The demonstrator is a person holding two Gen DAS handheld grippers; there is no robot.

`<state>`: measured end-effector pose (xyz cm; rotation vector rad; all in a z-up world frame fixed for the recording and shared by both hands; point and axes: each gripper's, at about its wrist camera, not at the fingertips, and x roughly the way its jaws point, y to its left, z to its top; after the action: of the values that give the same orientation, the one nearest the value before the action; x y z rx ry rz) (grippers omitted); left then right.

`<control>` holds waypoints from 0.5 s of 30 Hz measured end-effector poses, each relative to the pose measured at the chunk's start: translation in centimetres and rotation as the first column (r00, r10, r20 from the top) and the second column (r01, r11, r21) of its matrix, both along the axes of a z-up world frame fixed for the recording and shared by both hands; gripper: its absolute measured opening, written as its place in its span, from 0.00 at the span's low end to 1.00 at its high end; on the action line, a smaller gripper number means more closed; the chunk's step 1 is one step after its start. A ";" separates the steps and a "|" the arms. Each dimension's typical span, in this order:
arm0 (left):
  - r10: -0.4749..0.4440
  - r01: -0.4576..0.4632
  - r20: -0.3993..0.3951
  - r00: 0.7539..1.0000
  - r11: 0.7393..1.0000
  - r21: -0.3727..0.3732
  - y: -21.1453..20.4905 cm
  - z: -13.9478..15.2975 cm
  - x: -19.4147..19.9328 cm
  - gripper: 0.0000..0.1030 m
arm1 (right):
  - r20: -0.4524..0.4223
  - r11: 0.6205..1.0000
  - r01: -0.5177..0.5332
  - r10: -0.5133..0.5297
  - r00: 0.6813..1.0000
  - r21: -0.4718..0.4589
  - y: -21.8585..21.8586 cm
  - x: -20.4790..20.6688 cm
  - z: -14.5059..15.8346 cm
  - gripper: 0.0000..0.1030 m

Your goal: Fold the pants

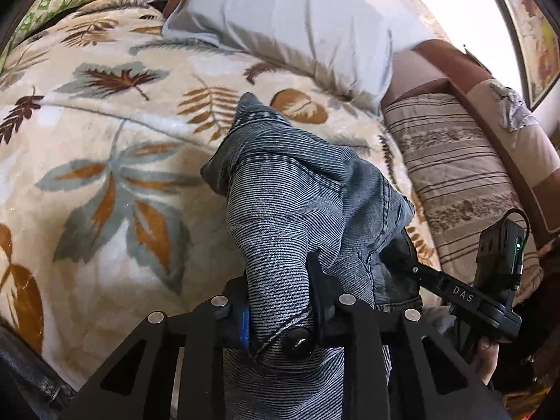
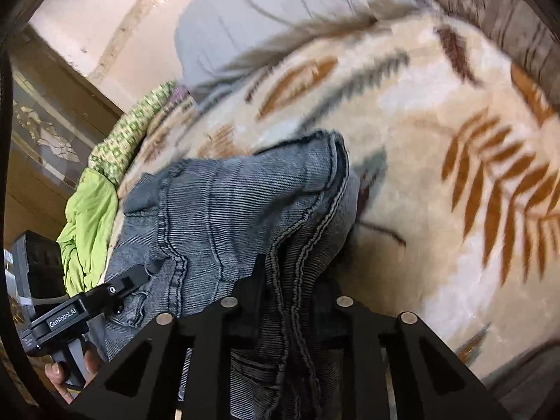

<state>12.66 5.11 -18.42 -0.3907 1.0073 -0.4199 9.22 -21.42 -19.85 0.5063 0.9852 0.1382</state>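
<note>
Both grippers (image 1: 280, 301) (image 2: 297, 301) down-tilted, clamped on bunched grey jeans (image 1: 297, 192).

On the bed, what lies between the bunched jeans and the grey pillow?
Only bare leaf-print blanket separates the jeans from the pillow; the left wrist view shows it clearly.

Home bedroom. Bed w/ plush cream leaf-print blanket (image 1: 105, 133), grey pillow (image 1: 290, 24) at the head, striped brown cushion (image 1: 451, 161) beside it. Green patterned bedding (image 2: 136, 129) bunched at bed edge. Plastered cream wall (image 2: 115, 17), ornate-framed glass panel (image 2: 45, 133), likely wardrobe door or mirror. Domestic, not lab/shop.
</note>
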 end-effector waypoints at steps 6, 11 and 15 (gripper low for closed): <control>-0.022 0.021 0.036 0.999 1.000 0.023 0.1 0.5 -0.9 0.23 | 0.067 1.000 0.008 -0.006 0.998 -0.031 0.2 -0.4 1.4 0.18; -0.030 0.028 0.064 0.998 0.999 0.024 0.3 1.2 -1.1 0.23 | 0.088 1.000 0.008 -0.005 0.996 -0.031 0.0 -0.4 1.5 0.18; -0.034 0.032 0.060 0.998 0.999 0.024 0.5 1.1 -0.9 0.23 | 0.107 1.000 0.012 -0.011 0.994 -0.005 -0.1 -0.5 1.8 0.18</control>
<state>11.75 5.64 -17.34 -0.3390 0.9596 -0.4469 8.70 -21.57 -18.09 0.4943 0.8773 0.1506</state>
